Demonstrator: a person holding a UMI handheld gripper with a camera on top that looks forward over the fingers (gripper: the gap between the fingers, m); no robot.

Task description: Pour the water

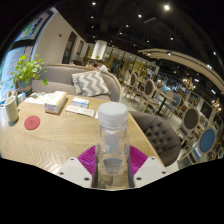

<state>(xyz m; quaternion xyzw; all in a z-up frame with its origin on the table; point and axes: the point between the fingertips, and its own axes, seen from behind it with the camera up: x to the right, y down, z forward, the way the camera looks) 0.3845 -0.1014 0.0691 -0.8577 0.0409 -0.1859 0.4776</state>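
A clear plastic water bottle (112, 140) with a white cap stands upright between my fingers, held above the wooden table (50, 140). My gripper (112, 165) is shut on the bottle's lower body, with the magenta pads (88, 158) pressing on both of its sides. A white cup (11, 110) stands at the table's far left, beside a round red coaster (32, 123). The bottle's base is hidden between the fingers.
Books or boxes (48, 100) and a small blue-and-white item (80, 102) lie on the table beyond the bottle. A potted plant (24, 70) stands at the left. A grey sofa with a patterned cushion (90, 82) and several chairs (160, 128) surround the table.
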